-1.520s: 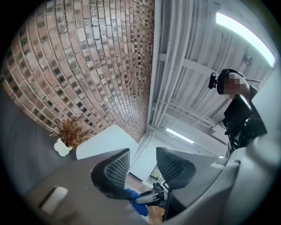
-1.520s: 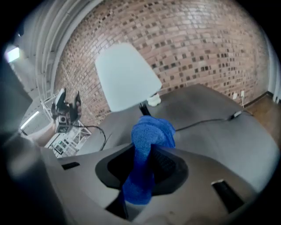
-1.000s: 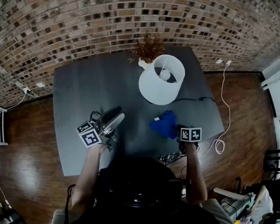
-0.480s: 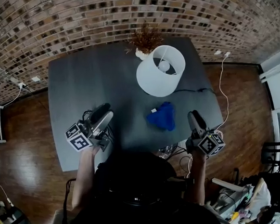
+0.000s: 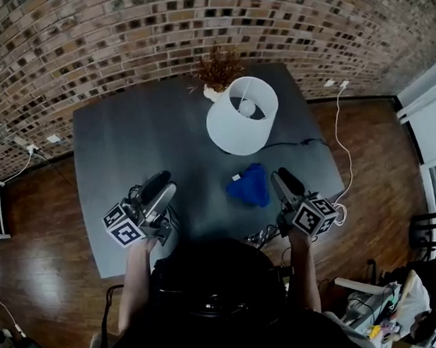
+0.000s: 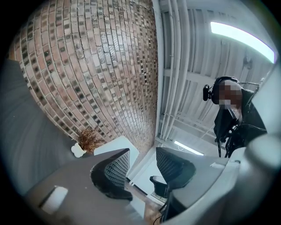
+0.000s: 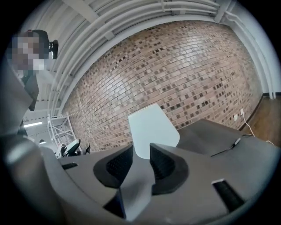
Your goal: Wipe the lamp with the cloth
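The white lamp (image 5: pixel 237 122) stands at the far side of the dark table (image 5: pixel 130 140), its bulb showing through the top of the shade. A crumpled blue cloth (image 5: pixel 249 185) lies loose on the table in front of it. My right gripper (image 5: pixel 280 176) hovers just right of the cloth, apart from it. In the right gripper view the right gripper (image 7: pixel 141 160) has its jaws a little apart and empty, pointing at the lamp shade (image 7: pixel 151 127). My left gripper (image 5: pixel 161 181) hangs over the table's near left. In the left gripper view the left gripper (image 6: pixel 142 165) is open with nothing between its jaws.
A small white vase of dried plants (image 5: pixel 217 68) stands behind the lamp near the brick wall. The lamp's black cable (image 5: pixel 295 144) runs right across the table and off its edge. A white cord (image 5: pixel 345 164) trails over the wood floor at the right.
My right gripper has lifted off the blue cloth and swung up to point roughly level at the lamp. The cloth stayed on the table. The left gripper shifted only slightly.
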